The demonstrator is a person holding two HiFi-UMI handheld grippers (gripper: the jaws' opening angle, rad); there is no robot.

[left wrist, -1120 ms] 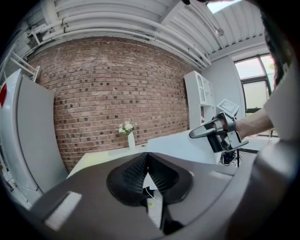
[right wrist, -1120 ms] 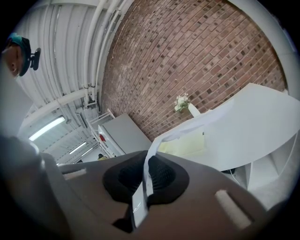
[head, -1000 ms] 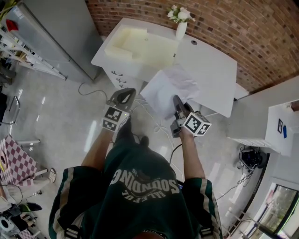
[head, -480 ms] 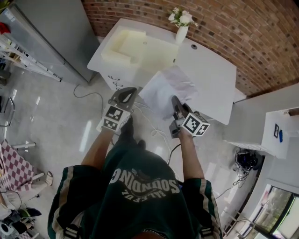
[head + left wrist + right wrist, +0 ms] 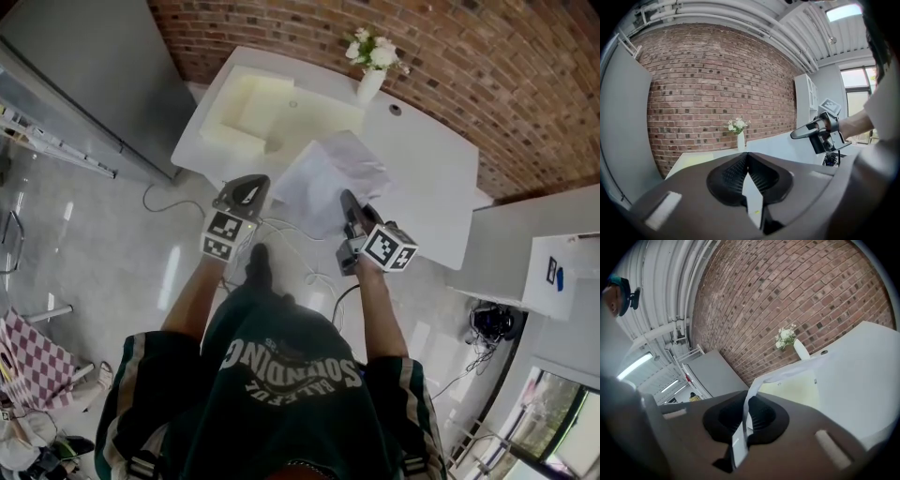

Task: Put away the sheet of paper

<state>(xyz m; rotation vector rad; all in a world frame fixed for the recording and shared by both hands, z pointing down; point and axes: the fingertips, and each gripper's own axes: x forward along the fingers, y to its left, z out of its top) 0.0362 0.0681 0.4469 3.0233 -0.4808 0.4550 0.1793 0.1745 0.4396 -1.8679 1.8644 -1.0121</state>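
Right claw (image 5: 348, 200) pinches the sheet of paper (image 5: 323, 176) by its edge, left claw (image 5: 251, 184) closed, empty; sheet could catch the worktop (image 5: 427, 159) and slip.

Bright, even light (fisheye warp at edges).
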